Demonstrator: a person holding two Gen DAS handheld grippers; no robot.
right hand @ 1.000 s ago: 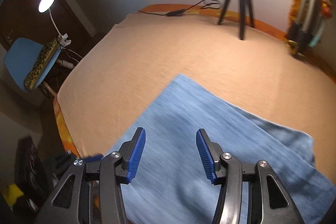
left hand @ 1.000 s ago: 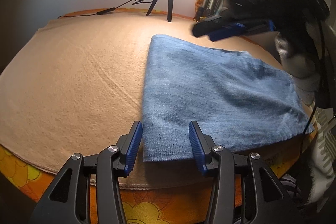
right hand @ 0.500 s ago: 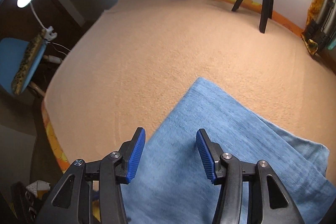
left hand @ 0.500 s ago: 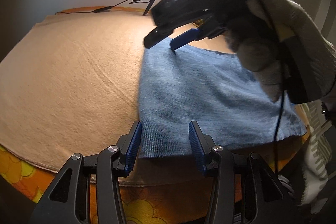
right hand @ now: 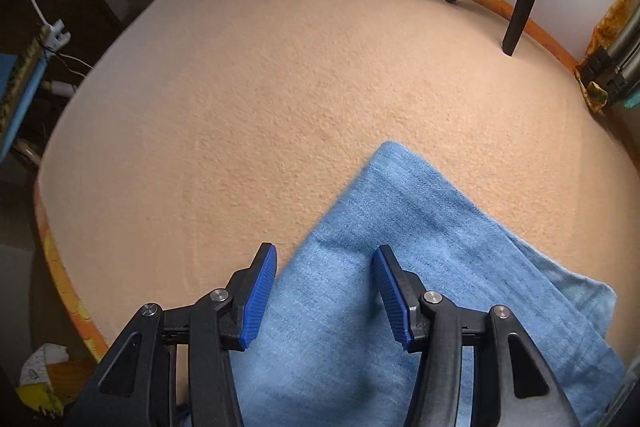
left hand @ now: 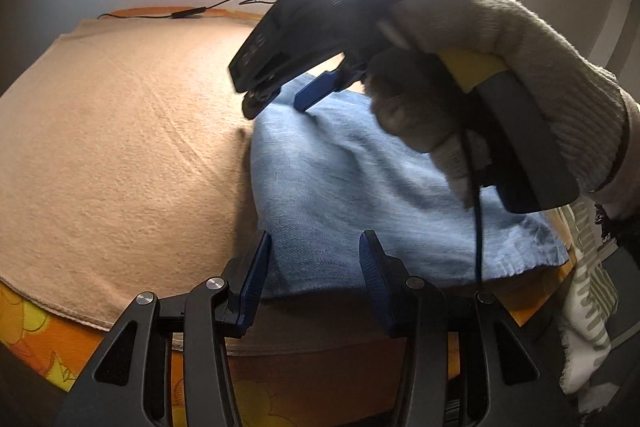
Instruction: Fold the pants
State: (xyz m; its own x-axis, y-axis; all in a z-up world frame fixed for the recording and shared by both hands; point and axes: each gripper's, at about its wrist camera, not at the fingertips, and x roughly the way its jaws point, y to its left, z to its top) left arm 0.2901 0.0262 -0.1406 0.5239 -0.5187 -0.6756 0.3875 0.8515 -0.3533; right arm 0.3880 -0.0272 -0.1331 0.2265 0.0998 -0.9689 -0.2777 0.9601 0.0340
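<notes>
Both hand-held grippers, left (left hand: 314, 277) and right (right hand: 324, 297), hang with jaws apart, gripping nothing, over the pants (right hand: 420, 267). These lie folded into a compact blue rectangle on the blanket-covered tabletop (right hand: 280, 87); probably one last fold or straightening remains.

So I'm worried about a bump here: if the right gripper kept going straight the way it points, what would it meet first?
Most likely the folded pants. The right gripper points steeply down with open jaws straddling their left edge, so one finger would land on denim and the other on the peach blanket beside it. Depth is unclear.
</notes>
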